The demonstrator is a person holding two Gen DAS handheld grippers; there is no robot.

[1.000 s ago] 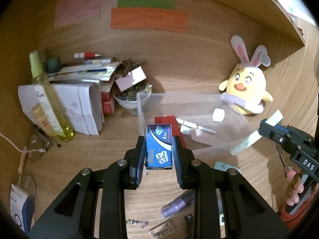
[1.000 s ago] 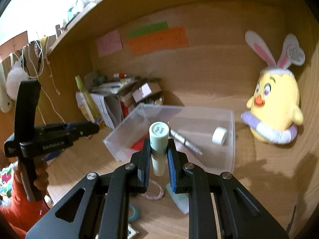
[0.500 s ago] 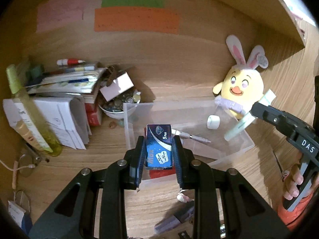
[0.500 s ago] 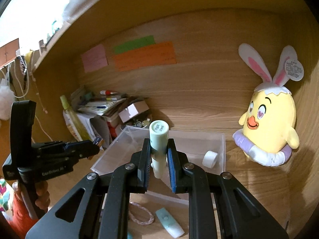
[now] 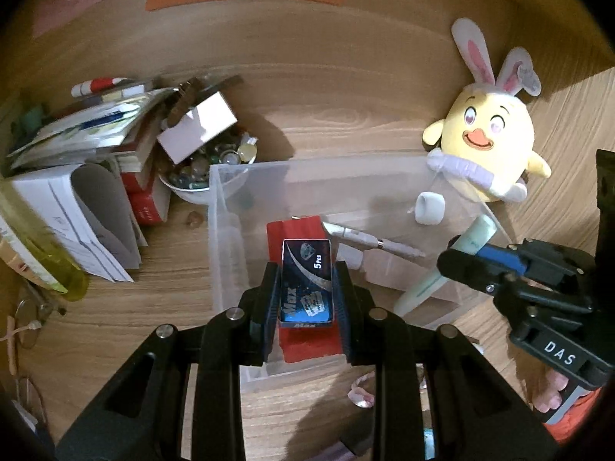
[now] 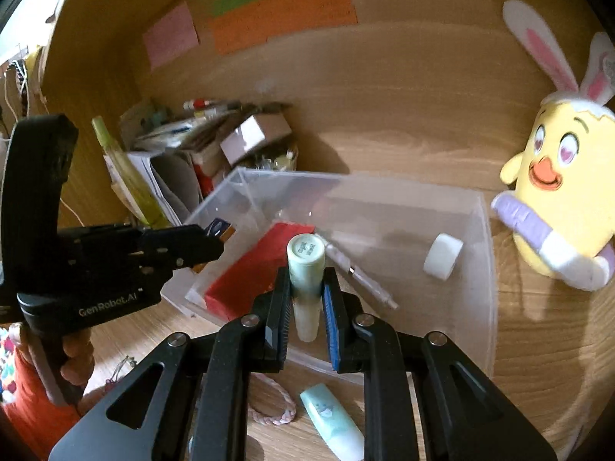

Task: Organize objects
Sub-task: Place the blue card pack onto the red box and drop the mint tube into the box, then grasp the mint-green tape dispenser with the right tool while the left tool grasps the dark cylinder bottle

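Clear plastic bin (image 5: pixel 384 165) sits on the tabletop (image 5: pixel 161 307) under both my tongs: left tongs (image 5: pixel 306 288) clamped on blue blade box (image 5: pixel 306 284), right tongs (image 6: pixel 306 299) clamped on mint tube (image 6: pixel 305 280). Step looks like drop-off; next, lower inside the walls and release.

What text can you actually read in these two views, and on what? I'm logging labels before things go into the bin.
"Max" and "5 Pcs": blue box in the left gripper.
"DAS": right gripper's body, left wrist view.
"GenRobot.AI": left gripper's body, right wrist view.
Too blurred: orange note, mint tube's cap print, plush toy's ear tag.
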